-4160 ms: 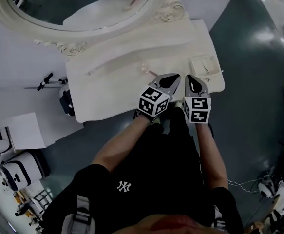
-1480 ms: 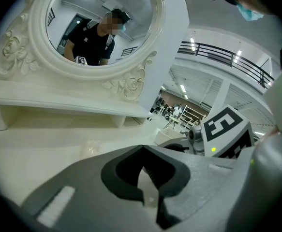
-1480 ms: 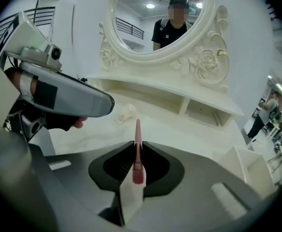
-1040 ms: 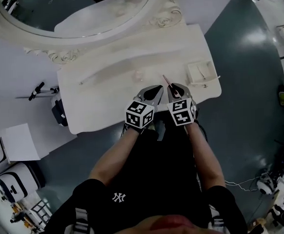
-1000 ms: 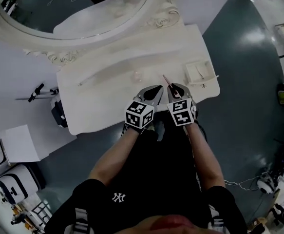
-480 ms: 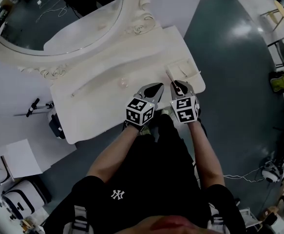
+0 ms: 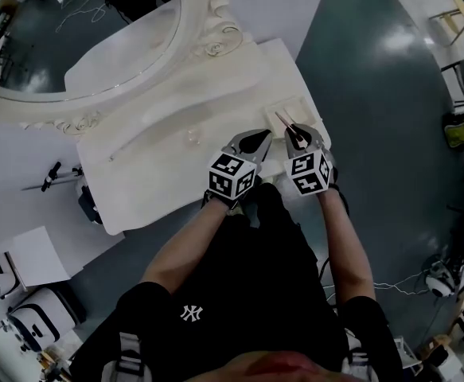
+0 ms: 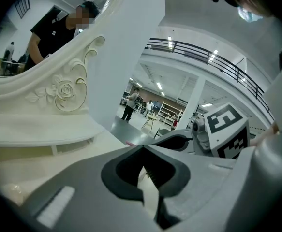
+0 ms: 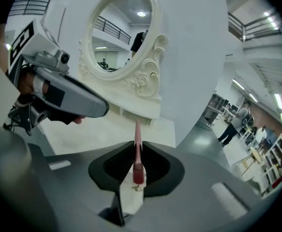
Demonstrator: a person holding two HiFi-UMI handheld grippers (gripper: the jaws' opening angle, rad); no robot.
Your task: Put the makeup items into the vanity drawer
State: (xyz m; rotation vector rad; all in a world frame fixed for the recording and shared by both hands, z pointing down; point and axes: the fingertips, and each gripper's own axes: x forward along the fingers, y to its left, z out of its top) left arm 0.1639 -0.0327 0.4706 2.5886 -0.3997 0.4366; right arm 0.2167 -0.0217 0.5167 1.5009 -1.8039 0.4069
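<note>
The head view shows a white vanity top (image 7: 168, 165) with a shallow open drawer-like tray (image 7: 303, 102) at its right end. My right gripper (image 7: 296, 134) is shut on a slim pink makeup stick (image 7: 282, 121), whose tip reaches over the tray's near edge. In the right gripper view the pink stick (image 9: 138, 153) stands upright between the jaws of my right gripper (image 9: 136, 146). My left gripper (image 7: 255, 140) hovers just left of it, over the vanity's front. Its jaws meet at the tips with nothing between them in the left gripper view (image 8: 142, 147). A small clear item (image 7: 192, 136) and a long thin stick (image 7: 128, 146) lie on the top.
An oval mirror in an ornate white frame (image 7: 212, 34) rises behind the vanity top. Dark floor (image 7: 391, 134) lies to the right, with a green bag (image 7: 457, 130) farther off. White cases (image 7: 25, 325) stand on the floor at the left.
Both grippers have moved right along the vanity front, from near the middle to the tray at the right end. The pink stick stays held in the right gripper.
</note>
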